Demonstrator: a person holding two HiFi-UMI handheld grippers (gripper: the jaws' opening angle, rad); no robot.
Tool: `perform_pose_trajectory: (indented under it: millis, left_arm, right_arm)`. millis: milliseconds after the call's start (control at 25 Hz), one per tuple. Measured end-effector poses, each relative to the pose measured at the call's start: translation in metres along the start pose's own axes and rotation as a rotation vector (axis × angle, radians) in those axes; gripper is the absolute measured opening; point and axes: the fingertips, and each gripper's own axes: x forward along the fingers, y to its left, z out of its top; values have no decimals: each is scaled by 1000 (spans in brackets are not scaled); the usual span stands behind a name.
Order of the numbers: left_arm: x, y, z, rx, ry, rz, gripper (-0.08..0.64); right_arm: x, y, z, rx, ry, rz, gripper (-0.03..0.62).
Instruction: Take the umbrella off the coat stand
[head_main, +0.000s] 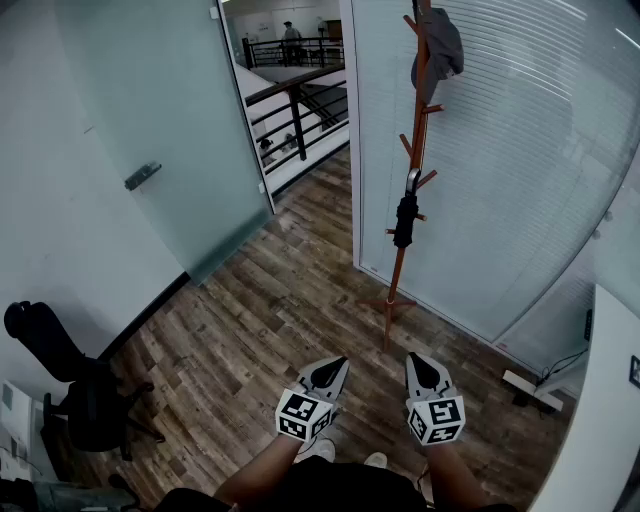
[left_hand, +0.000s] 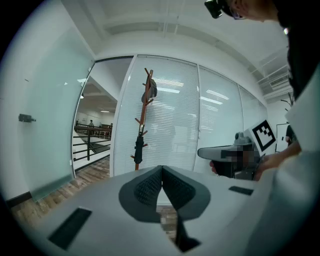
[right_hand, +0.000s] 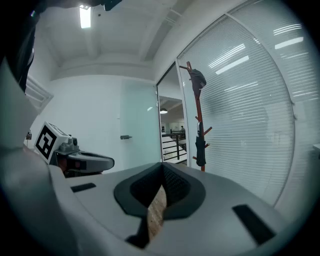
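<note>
A wooden coat stand rises in front of a glass wall, a few steps ahead of me. A folded black umbrella hangs from one of its lower pegs, and a grey cap sits near the top. My left gripper and right gripper are side by side low in the head view, well short of the stand, both shut and empty. From the left gripper the umbrella looks small and far off. From the right gripper the umbrella hangs on the stand.
A frosted glass door with a handle stands at the left beside a doorway to a railed landing. A black office chair is at the lower left. A white desk edge and a floor power strip lie at the right.
</note>
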Motion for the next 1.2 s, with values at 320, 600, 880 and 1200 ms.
perform_pose_trajectory:
  millis: [320, 600, 880, 1200]
  left_arm:
    - [-7, 21, 30, 180, -55, 63, 14]
    - [-2, 34, 35, 34, -98, 44, 14]
    - [2, 37, 29, 10, -64, -3, 12]
    - [-2, 59, 48, 23, -86, -31, 14]
  right_arm:
    - [6, -11, 27, -6, -89, -57, 3]
    - [9, -17, 27, -11, -91, -100, 3]
    - [17, -4, 43, 41, -97, -81, 5]
    - [30, 19, 60, -20, -127, -122, 6]
